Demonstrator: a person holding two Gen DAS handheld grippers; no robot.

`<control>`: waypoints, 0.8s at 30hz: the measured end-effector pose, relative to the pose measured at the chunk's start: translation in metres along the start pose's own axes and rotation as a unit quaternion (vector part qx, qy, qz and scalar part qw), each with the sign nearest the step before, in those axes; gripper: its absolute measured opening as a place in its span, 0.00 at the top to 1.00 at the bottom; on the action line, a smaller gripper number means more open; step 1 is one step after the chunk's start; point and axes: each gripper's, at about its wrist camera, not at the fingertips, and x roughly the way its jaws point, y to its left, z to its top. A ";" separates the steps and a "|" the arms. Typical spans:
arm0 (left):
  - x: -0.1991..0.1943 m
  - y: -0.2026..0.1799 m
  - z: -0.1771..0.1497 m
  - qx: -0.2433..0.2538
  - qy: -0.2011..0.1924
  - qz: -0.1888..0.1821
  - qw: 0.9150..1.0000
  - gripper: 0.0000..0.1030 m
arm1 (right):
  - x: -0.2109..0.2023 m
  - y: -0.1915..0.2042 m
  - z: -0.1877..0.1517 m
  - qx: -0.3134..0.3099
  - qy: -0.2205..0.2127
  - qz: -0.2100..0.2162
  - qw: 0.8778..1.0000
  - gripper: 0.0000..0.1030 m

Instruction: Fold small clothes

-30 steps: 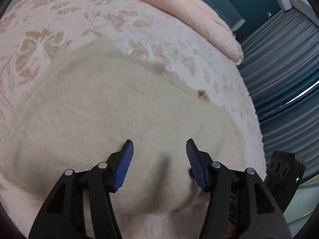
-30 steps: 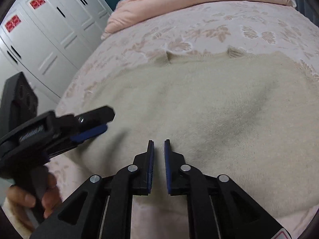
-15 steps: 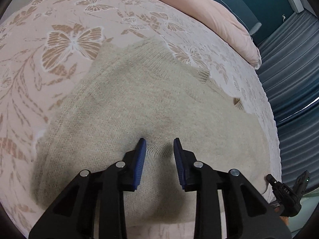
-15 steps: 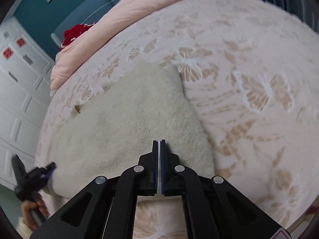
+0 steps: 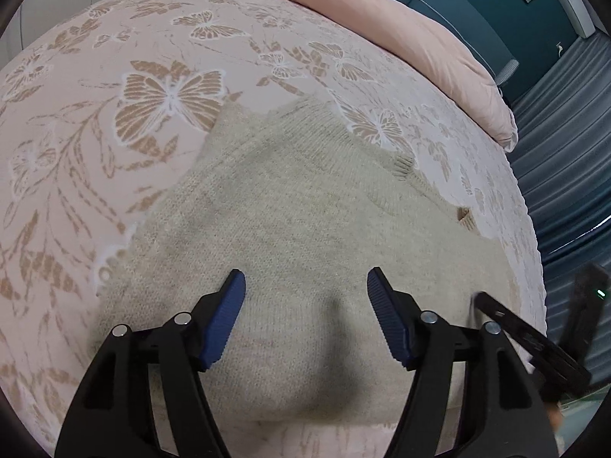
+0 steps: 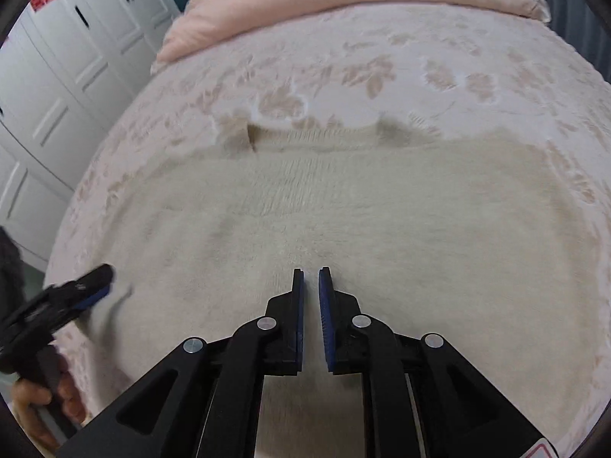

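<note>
A beige knitted sweater (image 5: 305, 213) lies flat on the bed, its ribbed neckline (image 6: 317, 139) towards the pillow end. My left gripper (image 5: 305, 286) is open and empty, just above the sweater's near part. My right gripper (image 6: 311, 278) hovers over the sweater (image 6: 343, 221) near its bottom edge, jaws a narrow gap apart with nothing between them. The left gripper also shows at the left edge of the right wrist view (image 6: 76, 294), and the right gripper at the right edge of the left wrist view (image 5: 534, 343).
The bed has a pink bedspread (image 5: 114, 114) with butterfly patterns. A pink duvet (image 5: 401, 30) lies along the far end. White wardrobe doors (image 6: 57, 76) stand beyond the bed's left side, blue-grey curtains (image 5: 565, 145) beyond the right.
My left gripper has opened wide from a narrow gap. My right gripper has swung back over the sweater's middle and parted slightly from fully shut.
</note>
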 end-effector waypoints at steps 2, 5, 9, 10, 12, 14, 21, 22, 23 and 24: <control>-0.003 -0.002 0.000 0.006 0.005 -0.003 1.000 0.37 | 0.016 0.009 0.013 -0.007 -0.004 -0.028 1.000 0.96; -0.009 -0.001 0.000 0.008 0.011 -0.009 1.000 0.36 | -0.016 0.024 0.024 0.014 -0.036 0.009 0.999 0.91; -0.022 0.011 0.000 -0.011 0.002 -0.027 1.000 0.26 | -0.021 0.079 0.026 -0.061 -0.034 0.036 0.997 0.91; -0.024 0.014 -0.001 -0.020 0.000 -0.028 0.999 0.26 | -0.006 0.093 0.030 -0.080 -0.022 0.034 0.996 0.91; -0.026 0.019 -0.002 -0.037 0.001 -0.033 0.999 0.26 | 0.040 0.111 0.043 -0.094 0.020 0.005 0.995 0.91; -0.030 0.020 -0.003 -0.038 0.005 -0.030 0.999 0.26 | 0.077 0.115 0.054 -0.086 0.037 -0.007 0.996 0.98; -0.037 0.020 -0.006 -0.012 0.003 -0.010 1.000 0.23 | 0.004 0.108 0.047 -0.052 -0.020 0.022 0.998 0.94; -0.035 0.021 -0.007 -0.011 0.007 -0.008 1.000 0.23 | -0.003 0.103 0.038 -0.045 -0.025 0.019 0.999 0.93; -0.034 0.021 -0.007 -0.009 0.009 -0.007 1.000 0.22 | -0.006 0.097 0.028 -0.038 -0.026 0.010 0.999 0.92; -0.033 0.021 -0.007 -0.008 0.009 -0.006 1.000 0.21 | -0.001 0.092 0.019 -0.031 -0.017 0.000 0.999 0.90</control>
